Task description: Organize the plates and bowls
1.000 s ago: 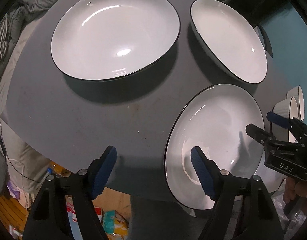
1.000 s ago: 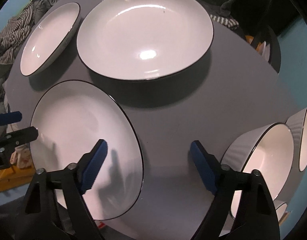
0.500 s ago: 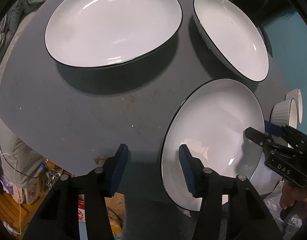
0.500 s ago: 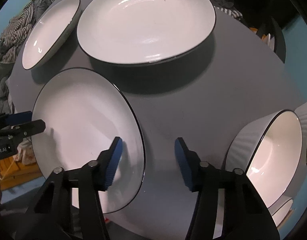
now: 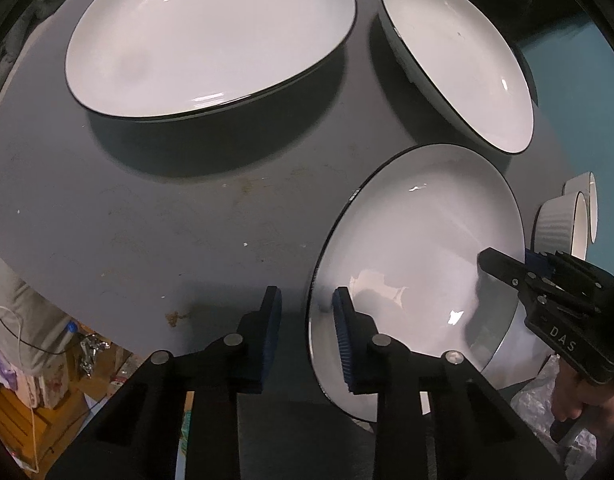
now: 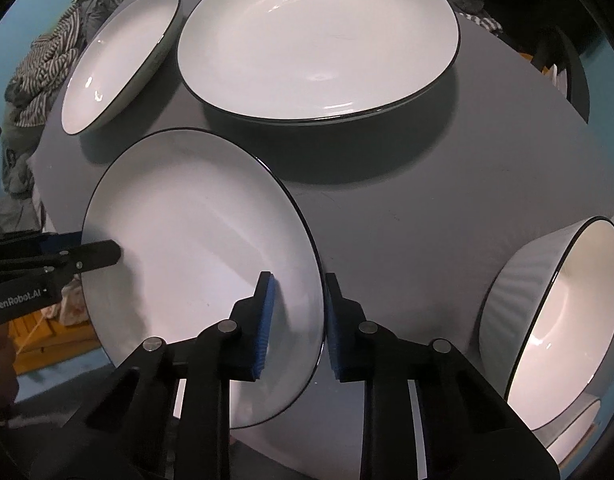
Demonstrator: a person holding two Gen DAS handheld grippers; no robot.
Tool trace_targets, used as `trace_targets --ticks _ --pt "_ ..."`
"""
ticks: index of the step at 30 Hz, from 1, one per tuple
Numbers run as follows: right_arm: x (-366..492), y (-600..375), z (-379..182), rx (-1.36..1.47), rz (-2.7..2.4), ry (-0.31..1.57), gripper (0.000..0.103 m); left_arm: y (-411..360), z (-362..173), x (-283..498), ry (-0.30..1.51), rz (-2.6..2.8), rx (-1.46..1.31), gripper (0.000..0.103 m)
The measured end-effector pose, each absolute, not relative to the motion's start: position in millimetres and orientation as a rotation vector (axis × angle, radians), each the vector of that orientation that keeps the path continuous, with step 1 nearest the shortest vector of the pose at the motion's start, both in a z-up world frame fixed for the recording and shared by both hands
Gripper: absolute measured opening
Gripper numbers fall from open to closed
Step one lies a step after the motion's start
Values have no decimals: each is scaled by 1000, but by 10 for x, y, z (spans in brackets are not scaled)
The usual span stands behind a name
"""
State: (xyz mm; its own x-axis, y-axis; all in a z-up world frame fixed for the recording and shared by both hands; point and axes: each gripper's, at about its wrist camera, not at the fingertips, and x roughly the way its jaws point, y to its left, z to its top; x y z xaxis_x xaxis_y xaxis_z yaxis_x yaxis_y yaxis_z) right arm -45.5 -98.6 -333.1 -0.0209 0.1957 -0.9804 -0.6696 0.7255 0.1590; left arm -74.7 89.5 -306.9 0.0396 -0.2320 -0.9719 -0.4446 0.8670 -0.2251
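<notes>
Right wrist view, left gripper, "GenRobot.AI"

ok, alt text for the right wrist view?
The right gripper straddles the rim of a white near plate, with the left gripper at its opposite edge. Beyond sit two more plates; a ribbed bowl is right.

Two markings can be read, both on gripper bodies. In the left wrist view, white capitals "DAS" stand on the black body of the right hand-held gripper, at the near right of the scene. In the right wrist view, white lettering "GenRobot.AI" stands on the black body of the left hand-held gripper, at the near left. Nothing else carries readable text.
</notes>
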Motion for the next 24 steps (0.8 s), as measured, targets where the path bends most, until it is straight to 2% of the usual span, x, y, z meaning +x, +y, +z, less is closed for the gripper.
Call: trace_targets --ticks 5,24 --pt "-573 -976 -3316 -389 725 1442 23 810 -3150 -776 1555 153 -553 22" --pt "-395 -1002 -3333 -369 746 1542 23 871 -3296 -720 1564 114 -590 21"
